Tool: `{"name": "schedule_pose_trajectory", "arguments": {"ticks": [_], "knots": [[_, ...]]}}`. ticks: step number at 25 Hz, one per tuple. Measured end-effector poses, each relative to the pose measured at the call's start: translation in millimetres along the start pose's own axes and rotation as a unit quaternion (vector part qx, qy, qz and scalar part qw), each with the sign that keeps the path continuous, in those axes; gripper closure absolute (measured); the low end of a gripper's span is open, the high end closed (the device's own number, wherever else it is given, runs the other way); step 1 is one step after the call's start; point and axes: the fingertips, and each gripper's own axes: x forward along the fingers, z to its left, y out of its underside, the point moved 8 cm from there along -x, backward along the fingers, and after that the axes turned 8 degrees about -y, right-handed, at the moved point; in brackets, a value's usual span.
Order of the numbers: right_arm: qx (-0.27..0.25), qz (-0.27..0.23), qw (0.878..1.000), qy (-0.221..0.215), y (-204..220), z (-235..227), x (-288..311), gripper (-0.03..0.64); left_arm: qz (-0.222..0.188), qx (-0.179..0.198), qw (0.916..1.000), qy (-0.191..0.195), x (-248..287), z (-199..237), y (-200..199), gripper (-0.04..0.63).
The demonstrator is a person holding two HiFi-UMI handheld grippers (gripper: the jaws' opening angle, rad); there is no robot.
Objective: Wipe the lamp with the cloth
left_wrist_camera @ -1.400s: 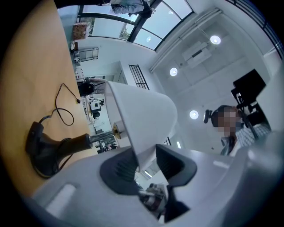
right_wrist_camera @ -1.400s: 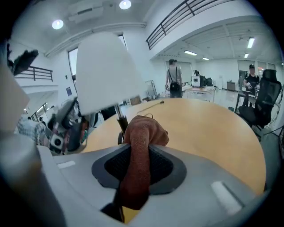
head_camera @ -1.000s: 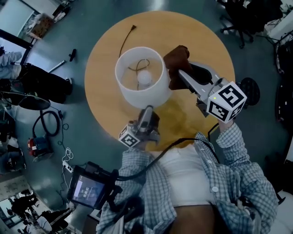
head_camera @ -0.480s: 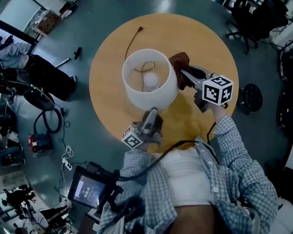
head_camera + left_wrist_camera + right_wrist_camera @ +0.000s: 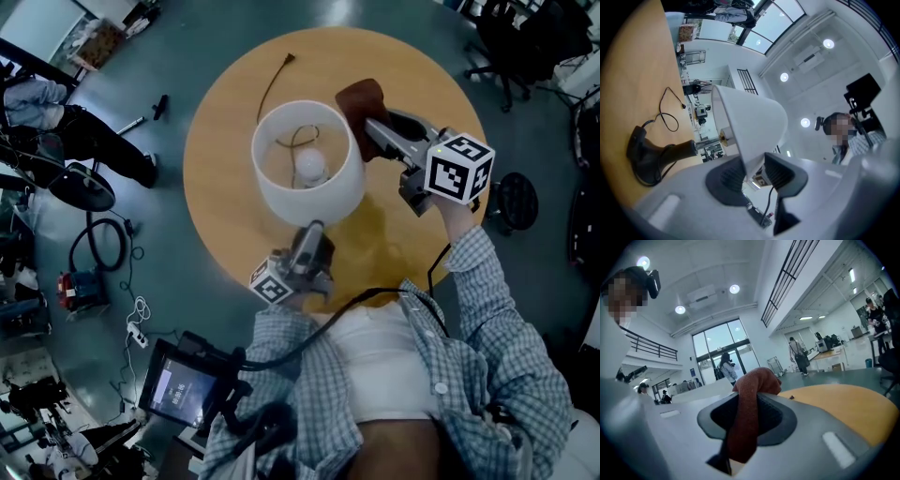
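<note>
The left gripper [image 5: 309, 228] clamps the near rim of the lamp's white shade [image 5: 281, 192]; its own view shows the edge of the shade [image 5: 750, 126] pinched between the two dark pads [image 5: 725, 180], with the jaws closed narrow on it. The marker cube [image 5: 267, 281] sits at the gripper's rear, by the table's near edge. The lamp [image 5: 307, 159] stands upright near the middle of the round wooden table [image 5: 422, 75], its bulb [image 5: 311, 167] visible down through the open top. From the left gripper view its dark base [image 5: 644, 154] rests on the tabletop, and a thin cord [image 5: 272, 80] trails across the wood toward the far edge. To the right, the right gripper [image 5: 367, 131] holds a reddish-brown cloth [image 5: 361, 98] just beside the shade's far right side; whether cloth and shade touch cannot be told. In the right gripper view the cloth [image 5: 752, 399] is bunched between the jaws, folding over their tips and hanging down between the pads. A checked sleeve [image 5: 506, 309] runs back from that gripper's cube [image 5: 459, 169].
</note>
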Motion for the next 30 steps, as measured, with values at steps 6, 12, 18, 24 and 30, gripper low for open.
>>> {"name": "schedule_pose_trajectory", "arguments": {"ticks": [6, 12, 18, 24, 30], "knots": [[-0.073, 0.001, 0.995, -0.066, -52, 27, 25, 0.514, -0.001, 0.001, 1.0, -0.002, -1, 0, 0, 0.474], [-0.072, 0.077, 0.992, -0.067, -33, -10, 46, 0.514, -0.003, 0.003, 1.0, -0.003, -1, 0, 3, 0.474], [-0.022, 0.187, 0.981, -0.049, 25, -62, 65, 0.514, -0.004, 0.005, 1.0, -0.006, -1, 0, 4, 0.474], [-0.018, 0.185, 0.979, -0.088, 17, -66, 72, 0.514, -0.007, 0.003, 0.9999, -0.009, 1, 0, 1, 0.474], [-0.061, 0.138, 0.97, -0.191, -47, -32, 88, 0.514, -0.009, 0.002, 0.9999, -0.011, 0, -2, 1, 0.474]]}}
